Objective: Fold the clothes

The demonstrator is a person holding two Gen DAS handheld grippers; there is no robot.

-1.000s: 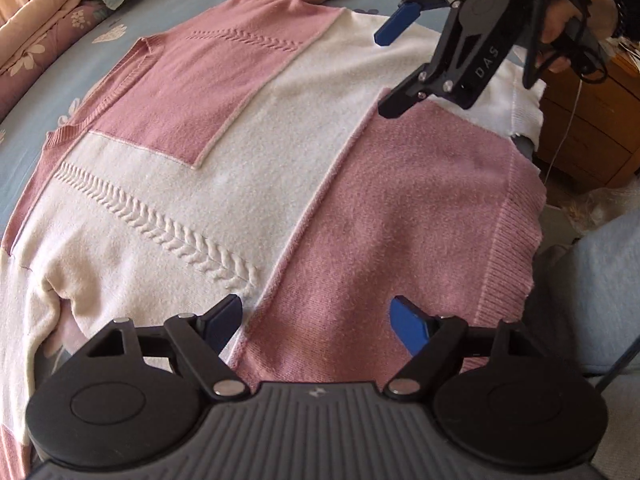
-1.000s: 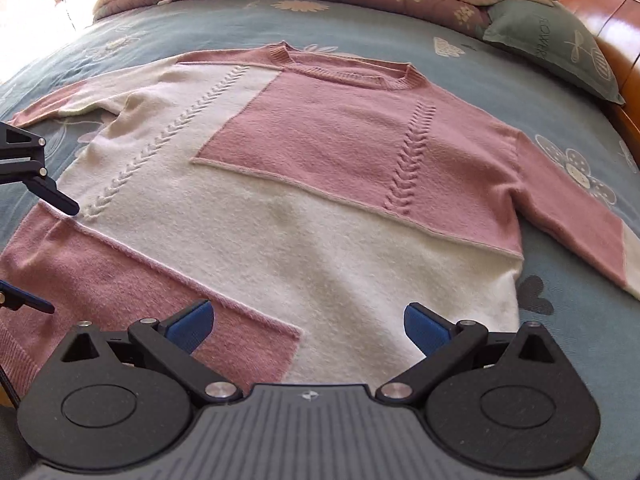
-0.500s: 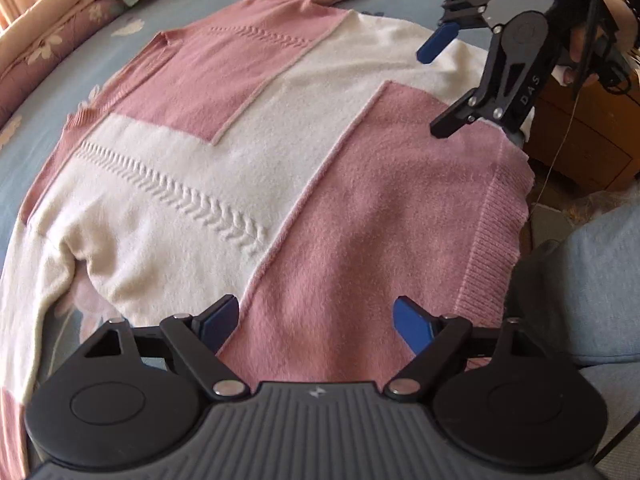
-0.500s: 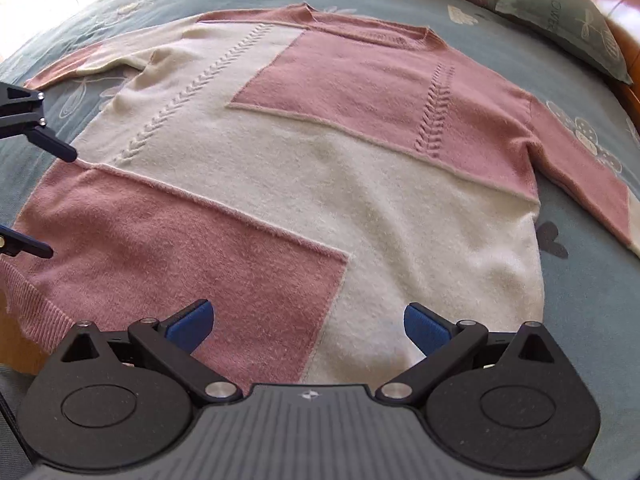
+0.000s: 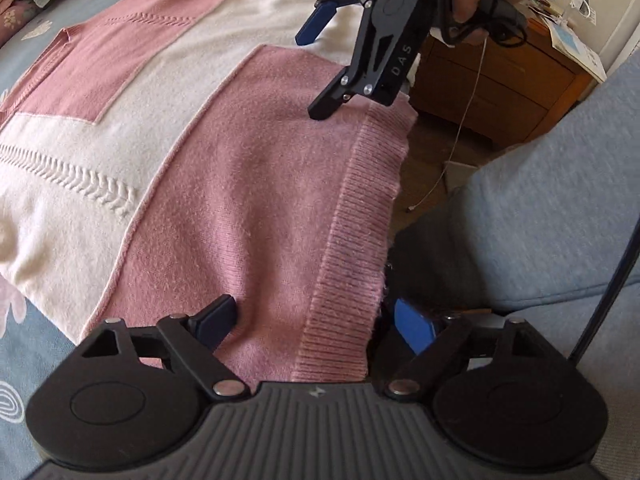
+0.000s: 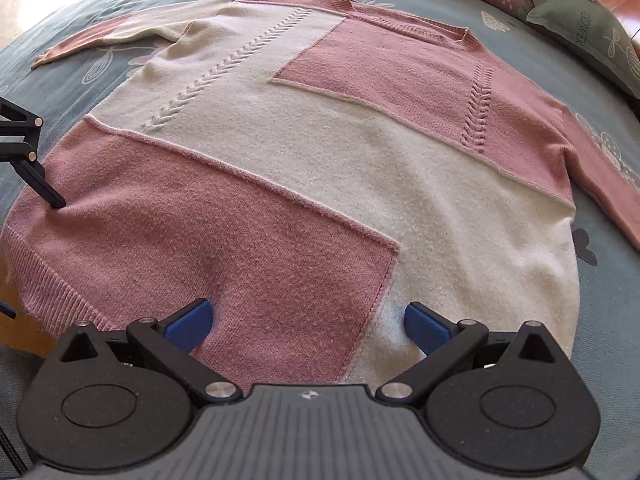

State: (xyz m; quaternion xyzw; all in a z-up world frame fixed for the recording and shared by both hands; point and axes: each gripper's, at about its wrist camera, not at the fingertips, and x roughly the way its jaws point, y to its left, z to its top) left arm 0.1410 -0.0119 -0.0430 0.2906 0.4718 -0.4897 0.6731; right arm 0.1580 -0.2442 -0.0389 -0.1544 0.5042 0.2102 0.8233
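A pink and cream knit sweater (image 6: 320, 152) lies flat, front up, on the bed, with its ribbed pink hem (image 5: 352, 240) at the bed's near edge. My left gripper (image 5: 316, 326) is open and straddles that hem near its corner: one finger sits over the pink panel, the other just past the hem's edge. It also shows at the left edge of the right wrist view as the left gripper (image 6: 30, 256). My right gripper (image 6: 308, 324) is open low over the hem, where the pink and cream panels meet. From the left wrist view, the right gripper (image 5: 320, 68) has one tip on the pink fabric.
The bed sheet (image 6: 600, 320) is grey-blue with flower prints. A green pillow (image 6: 588, 32) and a folded quilt lie at the head of the bed. A wooden nightstand (image 5: 500, 80) stands past the bed's edge. A person's grey-clad leg (image 5: 540, 220) is close on the right.
Both grippers have drawn back toward the sweater's hem. The left one now straddles the ribbed edge, and the right one has dropped closer to the fabric.
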